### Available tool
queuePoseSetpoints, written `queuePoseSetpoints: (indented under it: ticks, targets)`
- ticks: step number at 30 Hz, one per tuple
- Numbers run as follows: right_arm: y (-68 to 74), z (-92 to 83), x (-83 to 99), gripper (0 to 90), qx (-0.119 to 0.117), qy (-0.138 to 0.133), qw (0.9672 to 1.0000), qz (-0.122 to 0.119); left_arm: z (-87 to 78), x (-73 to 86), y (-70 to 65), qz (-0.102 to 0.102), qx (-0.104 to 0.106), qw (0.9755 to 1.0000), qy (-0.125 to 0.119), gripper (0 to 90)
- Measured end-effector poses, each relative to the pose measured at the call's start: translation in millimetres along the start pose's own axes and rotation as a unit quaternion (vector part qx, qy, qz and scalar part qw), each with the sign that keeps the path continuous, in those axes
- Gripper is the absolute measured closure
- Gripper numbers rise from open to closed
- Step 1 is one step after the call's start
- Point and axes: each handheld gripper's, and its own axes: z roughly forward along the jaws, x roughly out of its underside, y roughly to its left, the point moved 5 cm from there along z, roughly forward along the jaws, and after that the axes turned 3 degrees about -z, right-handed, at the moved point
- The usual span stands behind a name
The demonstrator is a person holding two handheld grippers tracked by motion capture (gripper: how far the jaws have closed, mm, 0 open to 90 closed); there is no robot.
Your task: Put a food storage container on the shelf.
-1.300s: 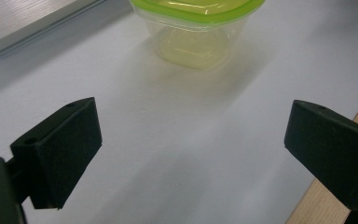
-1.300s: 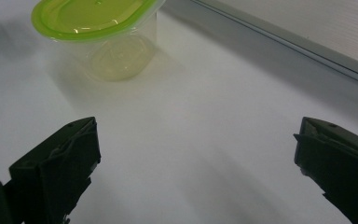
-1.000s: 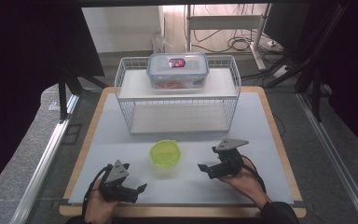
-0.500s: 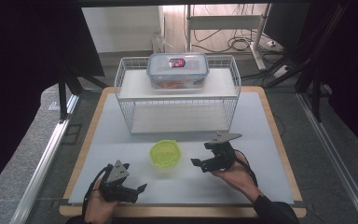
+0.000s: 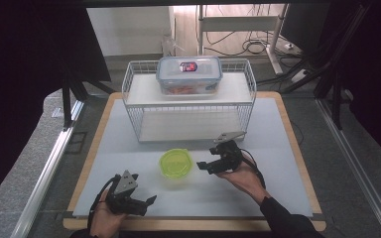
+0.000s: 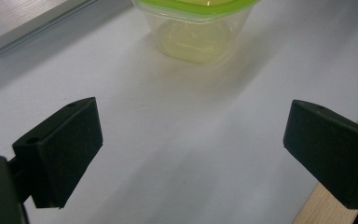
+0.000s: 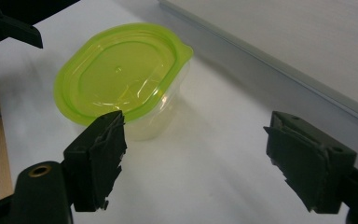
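Note:
A small clear tub with a lime-green lid [image 5: 175, 164] stands on the white mat near the middle front. My right gripper [image 5: 204, 166] hovers just right of it, pointing left at it, a small gap away. In the right gripper view the tub [image 7: 121, 77] lies ahead and left of the jaws [image 7: 196, 154]. These jaws are open with nothing between them, and they have just been closing a little. My left gripper [image 5: 149, 201] rests near the front edge, open and empty. In the left gripper view [image 6: 193, 140] the tub [image 6: 196, 28] sits farther ahead.
A white wire rack [image 5: 134, 106] with two shelves stands behind the tub. On its top shelf sits a clear lidded box [image 5: 189, 74] with orange contents. The mat's wooden border [image 5: 297, 163] runs along the right and front.
My right gripper has moved left across the mat toward the green-lidded tub. The left gripper and the tub have stayed where they were.

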Motion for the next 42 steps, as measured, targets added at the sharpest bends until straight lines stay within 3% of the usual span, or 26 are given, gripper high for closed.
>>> queuePoseSetpoints:
  ticks: [13, 21, 29, 32, 37, 40, 41, 42]
  targets:
    - [3.4, 19.5, -16.8, 33.9, -0.006, 0.001, 1.0000, 0.005, 1.2, 0.5, -1.3, 0.006, 0.002, 1.0000, 0.005, 4.8]
    - [1.4, 29.0, -24.1, 42.0, -0.020, -0.007, 0.9994, 0.027, 1.7, 0.7, -2.3, 0.011, 0.002, 0.9999, 0.007, 5.1]
    - [-1.6, 46.2, -23.3, 53.9, -0.039, 0.014, 0.9979, 0.050, 2.0, 0.8, -3.3, 0.014, 0.003, 0.9999, 0.007, 5.1]
    - [-4.7, 50.4, -21.7, 60.0, -0.057, 0.013, 0.9956, 0.073, 1.8, 1.0, -3.1, 0.018, 0.003, 0.9998, 0.010, 5.1]
    - [-8.0, 52.0, -19.7, 70.5, -0.109, 0.009, 0.9870, 0.118, 2.6, 1.1, -4.1, 0.021, 0.003, 0.9997, 0.012, 5.1]
    - [-8.5, 52.0, -19.6, 79.3, -0.127, 0.010, 0.9829, 0.133, 2.5, 1.0, -4.5, 0.023, 0.002, 0.9997, 0.012, 5.2]
    - [-7.9, 51.6, -20.0, 80.0, -0.139, 0.006, 0.9804, 0.140, 2.6, 1.1, -4.5, 0.023, 0.002, 0.9997, 0.012, 5.2]
    - [-6.9, 51.8, -20.0, 80.3, -0.140, 0.008, 0.9800, 0.142, 2.6, 1.1, -4.4, 0.023, 0.002, 0.9997, 0.012, 5.2]
